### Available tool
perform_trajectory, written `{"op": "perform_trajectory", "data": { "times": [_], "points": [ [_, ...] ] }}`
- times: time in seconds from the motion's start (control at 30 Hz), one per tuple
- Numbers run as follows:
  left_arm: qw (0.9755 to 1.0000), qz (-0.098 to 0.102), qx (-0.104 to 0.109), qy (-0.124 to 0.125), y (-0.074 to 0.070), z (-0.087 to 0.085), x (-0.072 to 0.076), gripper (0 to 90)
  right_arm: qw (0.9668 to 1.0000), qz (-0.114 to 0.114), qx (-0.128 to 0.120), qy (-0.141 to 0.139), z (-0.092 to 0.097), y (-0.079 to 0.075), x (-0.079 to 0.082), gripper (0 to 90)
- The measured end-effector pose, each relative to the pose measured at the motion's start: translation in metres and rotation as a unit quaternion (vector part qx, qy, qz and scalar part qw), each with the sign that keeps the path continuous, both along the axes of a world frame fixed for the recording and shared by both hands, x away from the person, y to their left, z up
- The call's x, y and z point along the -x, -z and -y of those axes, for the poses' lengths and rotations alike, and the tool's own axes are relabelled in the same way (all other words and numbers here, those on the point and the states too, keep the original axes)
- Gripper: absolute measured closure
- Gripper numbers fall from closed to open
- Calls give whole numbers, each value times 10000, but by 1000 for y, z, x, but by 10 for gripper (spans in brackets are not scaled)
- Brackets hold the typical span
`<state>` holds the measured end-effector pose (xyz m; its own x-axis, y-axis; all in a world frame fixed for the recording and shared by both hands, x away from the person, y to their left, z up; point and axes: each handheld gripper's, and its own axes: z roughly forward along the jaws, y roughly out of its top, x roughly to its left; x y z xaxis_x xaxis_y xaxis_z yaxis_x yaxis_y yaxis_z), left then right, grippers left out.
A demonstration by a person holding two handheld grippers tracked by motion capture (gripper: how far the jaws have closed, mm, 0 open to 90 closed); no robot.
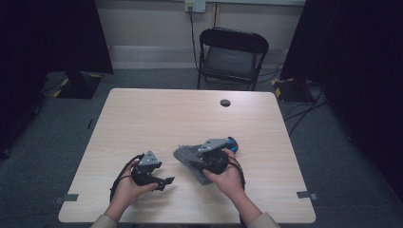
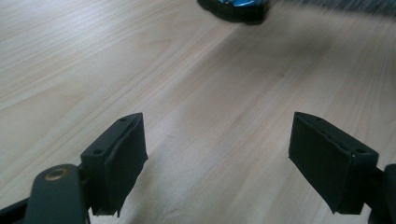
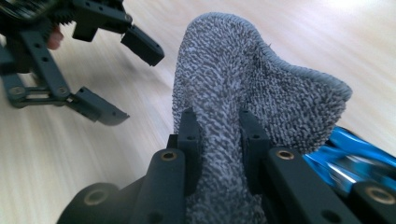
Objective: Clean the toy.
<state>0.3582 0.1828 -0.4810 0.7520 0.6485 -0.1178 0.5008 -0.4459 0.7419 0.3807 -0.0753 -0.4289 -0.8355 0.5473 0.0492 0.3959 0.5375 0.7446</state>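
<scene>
Cloth (image 3: 243, 88) sits pinched in the right gripper (image 3: 218, 128), mid-frame over the blue toy car (image 3: 348, 161); wiping looks underway. Left gripper (image 2: 217, 140) gapes empty.

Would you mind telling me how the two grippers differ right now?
The left gripper has its jaws wide apart with only bare table between them; the right gripper is shut on a grey cloth. The left sits clear of the blue toy car; the right is right beside it. Both are black and hand-held.
</scene>
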Motion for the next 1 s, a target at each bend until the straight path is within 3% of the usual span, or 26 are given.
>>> {"op": "perform_trajectory", "data": {
  "times": [0.23, 0.5, 0.73, 0.77, 0.8, 0.83, 1.0],
  "points": [
    [10000, 81, 10, -3, -2, -2, 1, 188, 9995, -232, 157, -174, -43, 29, -6, 754],
    [9999, 74, -103, -33, 0, -8, 0, 184, 9990, -387, 16, -235, -63, 44, -13, 741],
    [9998, 45, -173, -9, 4, -7, -1, 184, 9985, -393, 4, -369, -65, 48, -13, 674],
    [9999, 34, -161, -9, 4, -7, -1, 186, 9984, -413, 20, -395, -62, 46, -13, 573],
    [9999, 34, -161, -9, 4, -7, -1, 187, 9984, -413, 20, -395, -62, 46, -13, 573],
    [9999, 52, -151, -22, 3, -6, -2, 187, 9986, -330, -12, -422, -57, 43, -12, 516],
    [9999, 58, -145, 11, 3, -1, -1, 186, 9983, -13, -191, -553, -36, 29, -10, 406]
  ]
}}
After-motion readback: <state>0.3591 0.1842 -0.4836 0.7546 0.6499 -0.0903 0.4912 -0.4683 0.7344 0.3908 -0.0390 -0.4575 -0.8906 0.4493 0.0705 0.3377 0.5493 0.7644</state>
